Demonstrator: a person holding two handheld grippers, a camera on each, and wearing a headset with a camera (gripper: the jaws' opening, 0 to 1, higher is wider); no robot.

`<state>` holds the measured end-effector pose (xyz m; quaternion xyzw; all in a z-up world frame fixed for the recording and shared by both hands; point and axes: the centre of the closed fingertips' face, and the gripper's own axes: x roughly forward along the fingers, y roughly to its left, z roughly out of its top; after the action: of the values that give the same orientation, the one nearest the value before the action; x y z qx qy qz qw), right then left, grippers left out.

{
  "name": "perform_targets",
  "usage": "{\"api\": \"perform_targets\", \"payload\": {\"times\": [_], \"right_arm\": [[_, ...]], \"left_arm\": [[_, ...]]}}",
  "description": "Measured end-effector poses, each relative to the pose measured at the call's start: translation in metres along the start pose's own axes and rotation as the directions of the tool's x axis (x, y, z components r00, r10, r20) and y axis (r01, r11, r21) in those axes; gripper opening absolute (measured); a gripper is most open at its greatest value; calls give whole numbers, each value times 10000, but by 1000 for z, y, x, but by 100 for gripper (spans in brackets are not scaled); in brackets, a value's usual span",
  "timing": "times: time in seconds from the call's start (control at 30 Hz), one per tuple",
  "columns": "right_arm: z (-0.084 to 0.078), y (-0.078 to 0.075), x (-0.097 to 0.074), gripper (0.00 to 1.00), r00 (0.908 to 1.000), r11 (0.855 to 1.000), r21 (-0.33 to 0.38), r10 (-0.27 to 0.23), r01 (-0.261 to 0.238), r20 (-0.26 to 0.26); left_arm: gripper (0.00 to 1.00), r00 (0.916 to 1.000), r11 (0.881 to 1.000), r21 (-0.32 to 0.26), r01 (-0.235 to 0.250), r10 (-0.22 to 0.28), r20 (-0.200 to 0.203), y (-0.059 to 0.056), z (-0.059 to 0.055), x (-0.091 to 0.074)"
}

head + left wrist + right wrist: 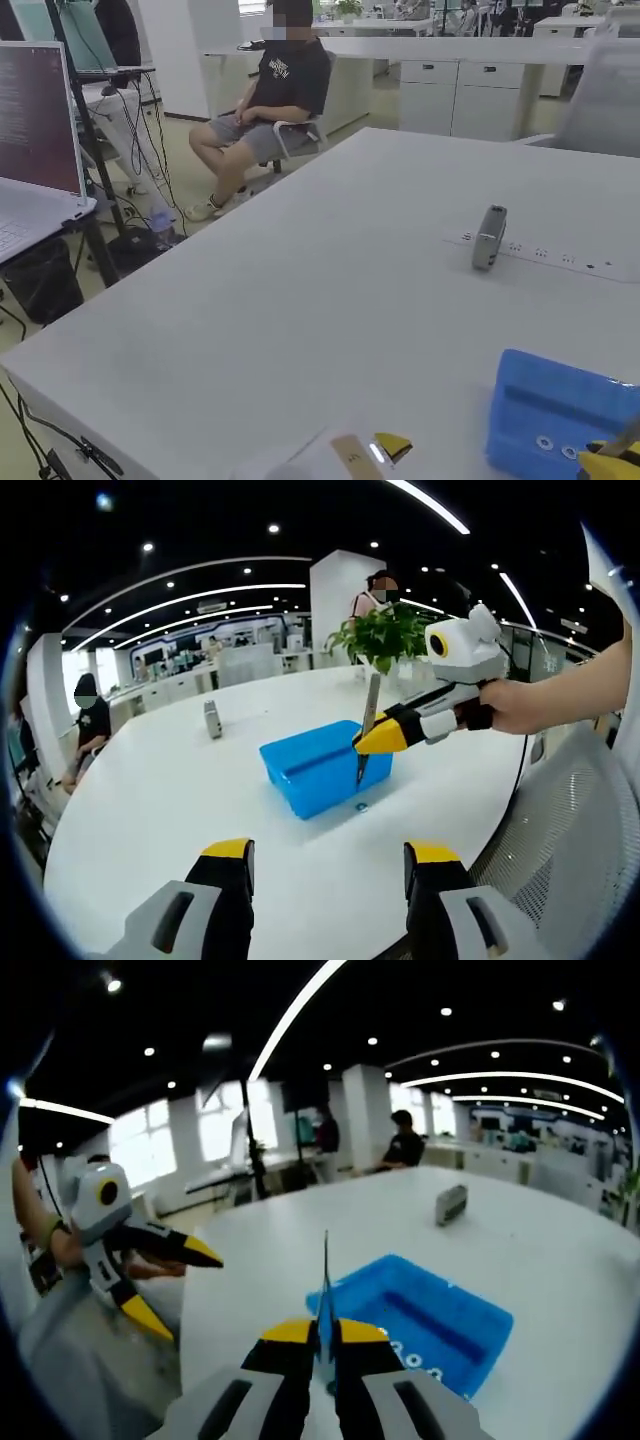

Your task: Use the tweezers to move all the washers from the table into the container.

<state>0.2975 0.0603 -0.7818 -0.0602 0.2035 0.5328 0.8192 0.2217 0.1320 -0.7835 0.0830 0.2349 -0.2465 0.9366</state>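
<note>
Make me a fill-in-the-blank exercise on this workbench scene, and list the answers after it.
1. The right tool is shut on the ____.
2. The left tool holds nothing and its jaws stand ____.
3. The container, with washers inside it, is coloured ____.
Answers: tweezers; open; blue.

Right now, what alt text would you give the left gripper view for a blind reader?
The right gripper, shut on tweezers, points them down at a small washer on the white table beside a blue container. The left gripper stands open in the foreground, its jaws yellow-tipped.
</note>
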Motion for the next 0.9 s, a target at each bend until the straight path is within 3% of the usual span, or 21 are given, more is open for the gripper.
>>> {"api": "perform_targets", "payload": {"times": [0.3,0.57,0.77,0.9], "right_arm": [[-20,0,7,4,9977,9999,-141,23,-32,-673],[-26,-1,10,4,9957,9994,-353,-5,-28,-921],[-34,-4,12,4,9916,9953,-949,75,-199,-1289],[-34,-4,12,4,9928,9936,-1105,106,-239,-1196]], "left_arm": [[59,10000,10000,2,-13,13,-29,0,0,-1],[59,10000,10000,19,-14,14,-51,0,0,0],[59,10000,10000,9,-33,33,-84,0,-1,0],[59,9999,10000,20,-25,25,-128,-1,-1,0]]}}
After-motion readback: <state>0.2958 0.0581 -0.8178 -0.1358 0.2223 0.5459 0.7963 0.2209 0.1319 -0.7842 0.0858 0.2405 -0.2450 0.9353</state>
